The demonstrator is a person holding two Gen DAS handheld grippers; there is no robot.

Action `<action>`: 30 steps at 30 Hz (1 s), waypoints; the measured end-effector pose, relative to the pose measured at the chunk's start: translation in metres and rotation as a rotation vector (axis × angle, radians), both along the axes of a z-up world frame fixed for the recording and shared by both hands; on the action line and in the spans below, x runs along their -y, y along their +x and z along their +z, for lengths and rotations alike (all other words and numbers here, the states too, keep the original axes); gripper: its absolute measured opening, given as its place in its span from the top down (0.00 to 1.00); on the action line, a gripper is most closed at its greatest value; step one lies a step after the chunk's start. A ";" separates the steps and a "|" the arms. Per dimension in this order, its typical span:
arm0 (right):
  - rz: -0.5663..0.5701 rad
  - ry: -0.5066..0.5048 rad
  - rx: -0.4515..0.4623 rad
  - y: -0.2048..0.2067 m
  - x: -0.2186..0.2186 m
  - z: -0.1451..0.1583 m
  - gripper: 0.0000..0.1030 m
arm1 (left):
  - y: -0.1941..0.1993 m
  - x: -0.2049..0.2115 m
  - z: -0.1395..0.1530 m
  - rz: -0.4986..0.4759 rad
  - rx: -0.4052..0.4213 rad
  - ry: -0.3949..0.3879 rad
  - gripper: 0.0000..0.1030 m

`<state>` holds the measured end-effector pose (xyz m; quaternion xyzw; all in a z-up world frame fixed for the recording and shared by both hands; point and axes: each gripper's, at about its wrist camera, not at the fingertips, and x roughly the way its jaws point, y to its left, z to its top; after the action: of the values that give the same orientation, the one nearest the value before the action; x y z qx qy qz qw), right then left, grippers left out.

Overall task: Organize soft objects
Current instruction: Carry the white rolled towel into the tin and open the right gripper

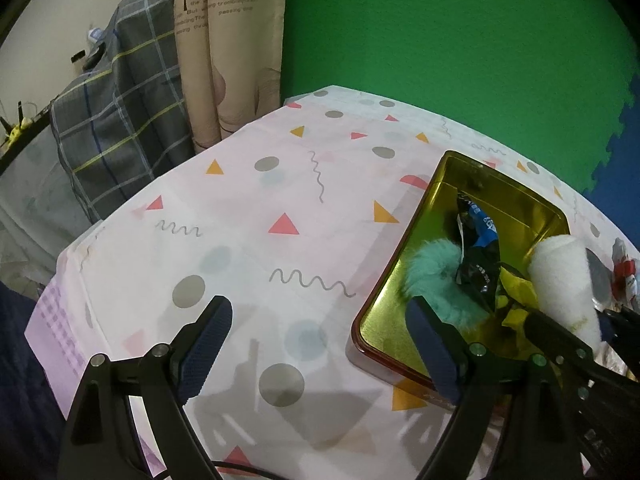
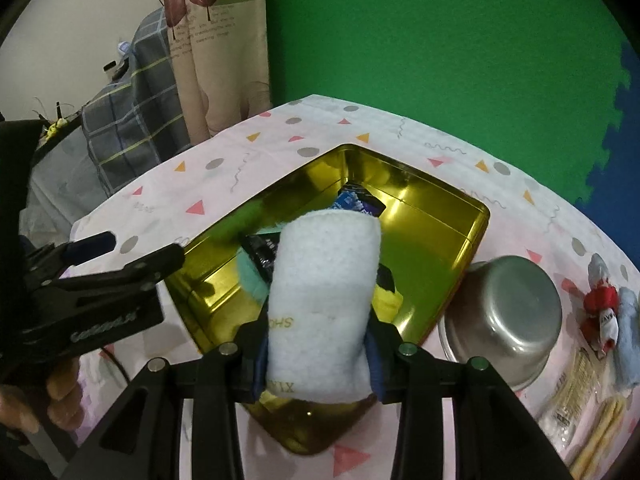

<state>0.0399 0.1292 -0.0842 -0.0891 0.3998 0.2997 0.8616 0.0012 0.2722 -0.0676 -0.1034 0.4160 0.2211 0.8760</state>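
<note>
A gold tin (image 2: 424, 204) lies open on the patterned tablecloth. Inside it are a teal fluffy piece (image 1: 436, 276), a dark snack packet (image 1: 480, 256) and something yellow (image 1: 516, 288). My right gripper (image 2: 318, 360) is shut on a white rolled towel (image 2: 324, 280), its pads pinching the roll's near end while the rest hangs over the tin's near half. My left gripper (image 1: 320, 340) stands open and wide over the cloth at the tin's left near corner, holding nothing. The right wrist view shows the left gripper (image 2: 136, 250) beside the tin.
A steel bowl (image 2: 504, 312) lies tipped against the tin's right side. Beyond it lie a red and white wrapper (image 2: 600, 312), a pale blue cloth (image 2: 630, 320) and a clear packet (image 2: 588, 400). Plaid fabric (image 1: 120, 120) and a curtain (image 1: 232, 60) stand past the table's left edge.
</note>
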 end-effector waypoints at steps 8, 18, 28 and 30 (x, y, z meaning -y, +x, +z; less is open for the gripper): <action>-0.030 -0.016 -0.024 0.013 -0.004 -0.008 0.45 | 0.000 0.001 -0.001 -0.003 0.000 -0.011 0.16; -0.034 0.007 0.007 0.007 0.007 -0.001 0.34 | -0.001 0.001 -0.001 -0.003 0.002 -0.012 0.16; -0.064 0.038 0.028 -0.002 0.025 0.010 0.33 | -0.001 0.003 -0.001 -0.007 0.004 -0.007 0.16; -0.088 0.045 0.037 -0.004 0.035 0.014 0.33 | 0.000 0.004 -0.001 -0.010 0.003 -0.003 0.16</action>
<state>0.0355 0.0940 -0.0706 -0.0577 0.3808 0.2685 0.8830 0.0015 0.2678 -0.0689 -0.1028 0.4157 0.2160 0.8775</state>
